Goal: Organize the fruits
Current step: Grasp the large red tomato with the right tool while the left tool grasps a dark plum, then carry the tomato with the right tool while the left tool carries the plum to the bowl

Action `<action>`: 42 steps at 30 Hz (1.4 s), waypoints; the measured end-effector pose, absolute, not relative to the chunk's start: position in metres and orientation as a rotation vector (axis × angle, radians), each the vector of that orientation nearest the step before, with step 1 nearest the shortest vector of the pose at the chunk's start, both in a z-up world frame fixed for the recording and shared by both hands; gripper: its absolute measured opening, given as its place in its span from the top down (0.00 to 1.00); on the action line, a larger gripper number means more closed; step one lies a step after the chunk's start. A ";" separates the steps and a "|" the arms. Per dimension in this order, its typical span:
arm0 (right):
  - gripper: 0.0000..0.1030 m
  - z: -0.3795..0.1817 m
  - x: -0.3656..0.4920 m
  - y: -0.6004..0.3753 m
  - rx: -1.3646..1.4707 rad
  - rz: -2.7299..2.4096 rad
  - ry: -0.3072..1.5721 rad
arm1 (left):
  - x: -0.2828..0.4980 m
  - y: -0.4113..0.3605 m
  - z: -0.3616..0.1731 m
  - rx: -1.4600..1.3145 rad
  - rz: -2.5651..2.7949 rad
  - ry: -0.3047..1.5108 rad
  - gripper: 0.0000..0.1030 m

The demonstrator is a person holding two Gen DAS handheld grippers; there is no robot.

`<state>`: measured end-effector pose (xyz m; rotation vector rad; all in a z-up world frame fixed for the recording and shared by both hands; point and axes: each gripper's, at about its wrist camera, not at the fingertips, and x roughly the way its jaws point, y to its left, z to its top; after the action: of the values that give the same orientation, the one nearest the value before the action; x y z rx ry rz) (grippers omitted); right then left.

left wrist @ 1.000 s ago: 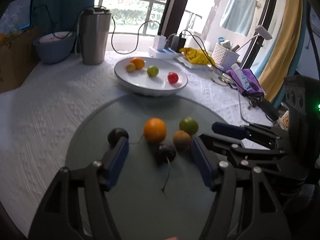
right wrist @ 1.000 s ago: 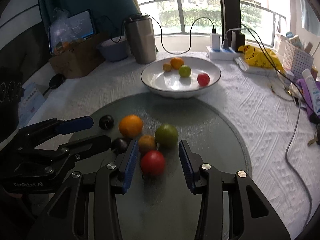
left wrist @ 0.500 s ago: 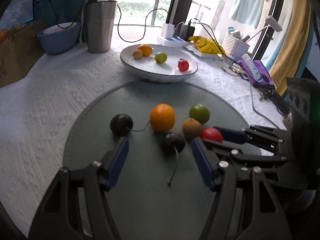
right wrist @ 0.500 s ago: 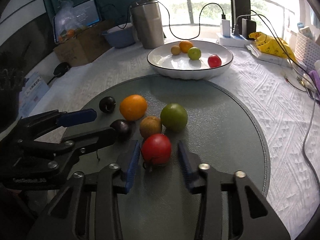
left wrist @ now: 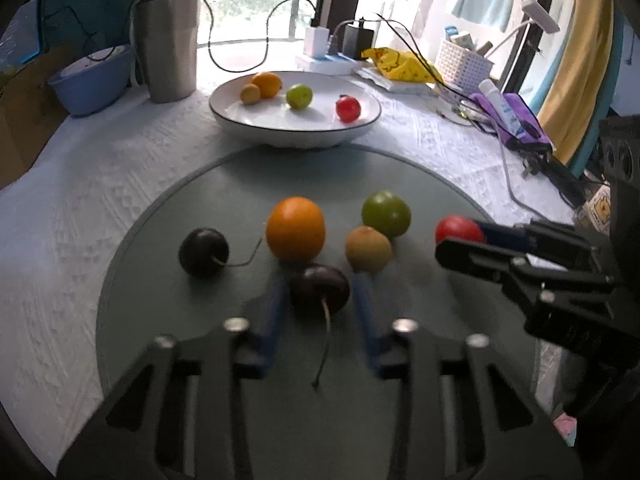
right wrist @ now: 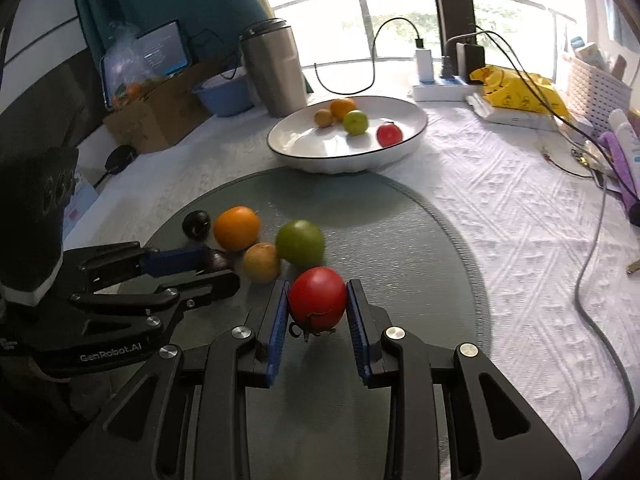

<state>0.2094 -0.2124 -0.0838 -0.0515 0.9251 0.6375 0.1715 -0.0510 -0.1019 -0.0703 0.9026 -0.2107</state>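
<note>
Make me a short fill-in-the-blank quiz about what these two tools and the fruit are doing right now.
1. The right tool is shut on a ____ tomato.
2. The left tool closes around a dark ____ with a long stem.
3. The white bowl holds ____ pieces of fruit.
4. Behind the bowl stands a steel ____.

Missing words: red; cherry; four; tumbler
</note>
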 end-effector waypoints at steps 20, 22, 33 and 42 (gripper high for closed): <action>0.70 -0.055 0.229 -0.202 -0.080 0.631 0.868 | 0.178 -0.039 -0.060 -0.070 -0.247 0.807 0.71; 0.70 -0.050 0.233 -0.200 -0.081 0.630 0.859 | 0.182 -0.037 -0.055 -0.066 -0.247 0.794 0.71; 0.70 -0.035 0.257 -0.184 -0.103 0.625 0.838 | 0.211 -0.020 -0.037 -0.053 -0.249 0.752 0.71; 0.70 -0.037 0.287 -0.168 -0.114 0.633 0.845 | 0.245 -0.009 -0.039 -0.033 -0.249 0.743 0.71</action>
<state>0.2873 -0.1675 -0.0367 -0.1136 0.8447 0.6329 0.2449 -0.0086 -0.0385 -0.0328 0.7433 -0.2488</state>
